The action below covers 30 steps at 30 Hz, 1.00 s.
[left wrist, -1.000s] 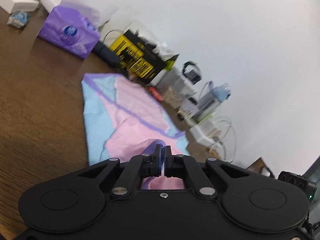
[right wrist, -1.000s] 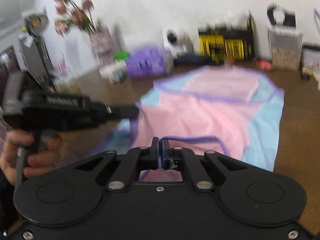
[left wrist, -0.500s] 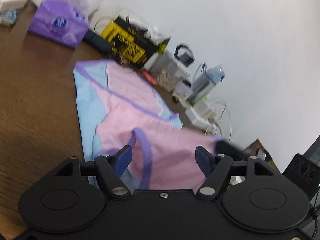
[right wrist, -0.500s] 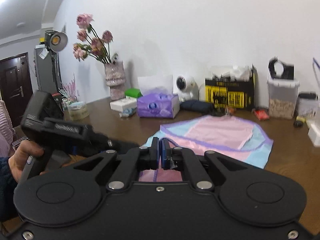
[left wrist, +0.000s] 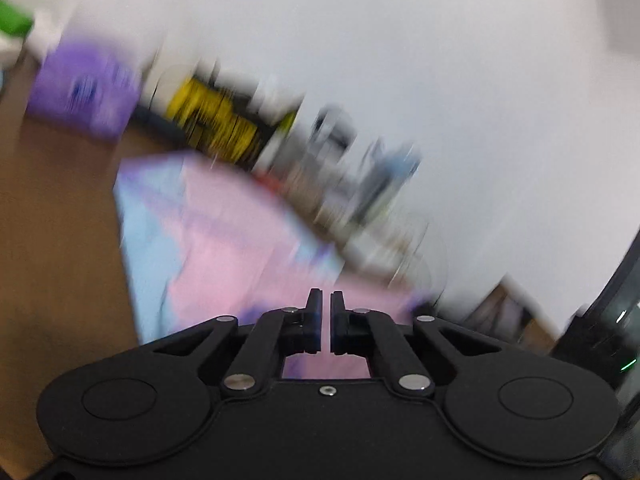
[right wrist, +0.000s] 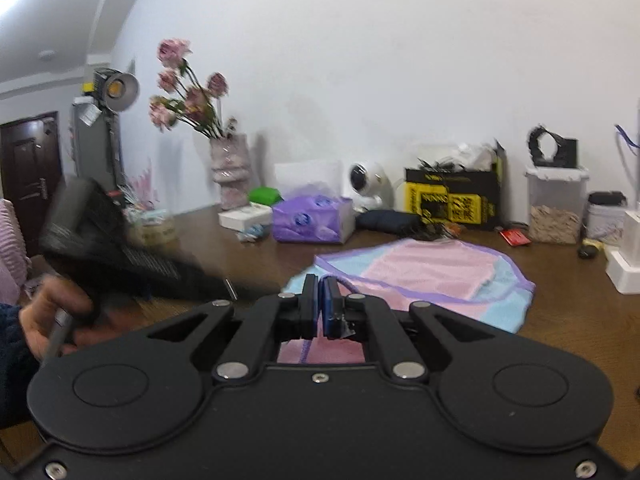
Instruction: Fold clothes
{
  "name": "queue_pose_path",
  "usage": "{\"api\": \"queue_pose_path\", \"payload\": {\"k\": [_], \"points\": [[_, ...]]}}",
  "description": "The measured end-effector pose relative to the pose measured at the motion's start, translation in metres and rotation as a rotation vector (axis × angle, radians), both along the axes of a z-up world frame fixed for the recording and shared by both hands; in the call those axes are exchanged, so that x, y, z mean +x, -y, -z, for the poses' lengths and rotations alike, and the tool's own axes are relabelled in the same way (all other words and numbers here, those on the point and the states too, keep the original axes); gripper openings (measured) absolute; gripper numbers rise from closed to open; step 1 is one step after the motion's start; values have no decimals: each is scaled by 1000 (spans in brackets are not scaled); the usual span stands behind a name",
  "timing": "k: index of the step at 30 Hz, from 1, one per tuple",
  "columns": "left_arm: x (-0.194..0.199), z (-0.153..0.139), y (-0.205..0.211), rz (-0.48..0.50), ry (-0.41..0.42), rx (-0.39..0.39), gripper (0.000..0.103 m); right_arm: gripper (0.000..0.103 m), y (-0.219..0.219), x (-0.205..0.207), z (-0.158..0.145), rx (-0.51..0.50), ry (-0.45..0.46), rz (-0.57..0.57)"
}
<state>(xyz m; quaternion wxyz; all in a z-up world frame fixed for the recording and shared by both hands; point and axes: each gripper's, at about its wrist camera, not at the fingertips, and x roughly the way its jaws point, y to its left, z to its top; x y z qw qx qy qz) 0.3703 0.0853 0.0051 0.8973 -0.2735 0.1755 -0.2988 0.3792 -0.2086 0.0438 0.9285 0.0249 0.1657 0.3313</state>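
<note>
Pink garment [right wrist: 424, 276] sharp only in right view | both hand-held grippers closed, gripping nothing visible

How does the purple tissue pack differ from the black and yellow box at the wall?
The purple tissue pack is soft, low and lies further left; the black and yellow box is stiff, taller and stands further right, open-topped with items sticking out. Both sit on the brown table behind the garment.
</note>
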Motion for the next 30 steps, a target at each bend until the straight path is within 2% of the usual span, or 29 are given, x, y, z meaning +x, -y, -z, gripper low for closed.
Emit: {"api": "queue_pose_path", "payload": {"k": [1, 3, 5, 6, 7, 8, 9, 10, 11, 12, 13, 14, 15, 18, 19, 22, 24, 27, 30], "points": [[-1, -1, 0, -3, 7, -4, 4, 5, 1, 1, 2, -9, -6, 12], [8, 7, 3, -43, -78, 29, 4, 10, 1, 5, 6, -55, -36, 55], [13, 11, 7, -71, -121, 85, 5, 40, 0, 9, 10, -89, -64, 88], [15, 14, 9, -85, -140, 114, 5, 49, -1, 13, 13, -127, -103, 113], [15, 14, 10, -92, -138, 135, 6, 62, -3, 18, 17, -177, -155, 138], [11, 12, 13, -107, -118, 178, 7, 65, -4, 20, 20, -202, -182, 154], [8, 10, 16, -120, -101, 212, 13, 65, -4, 20, 20, -204, -184, 155], [2, 9, 17, -137, -94, 244, 24, 68, -3, 16, 19, -213, -181, 160], [-8, 5, 18, -171, -95, 296, 32, 74, -2, 11, 15, -235, -166, 169], [-22, 3, 20, -202, -95, 344, 49, 78, -1, 8, 13, -251, -157, 174], [-28, 1, 24, -220, -93, 370, 59, 81, 2, 1, 7, -290, -137, 183], [-54, -1, 27, -265, -87, 431, 60, 81, 8, -5, 1, -321, -121, 192], [-67, -2, 29, -281, -88, 458, 60, 81, 13, -9, -6, -324, -107, 201], [-97, -1, 31, -318, -132, 484, 65, 81, 25, -15, -28, -251, -62, 198], [-100, -1, 32, -329, -153, 493, 65, 81, 25, -13, -47, -181, -22, 156], [-106, 2, 42, -327, -188, 575, 65, 81, 10, -2, -72, -150, 22, 73], [-103, 5, 46, -330, -205, 647, 65, 81, -19, 20, -90, -182, 56, -28], [-103, 8, 44, -310, -213, 674, 64, 81, -58, 48, -100, -240, 58, -101], [-105, 10, 41, -295, -201, 702, 61, 81, -103, 87, -88, -351, 24, -135]]}}
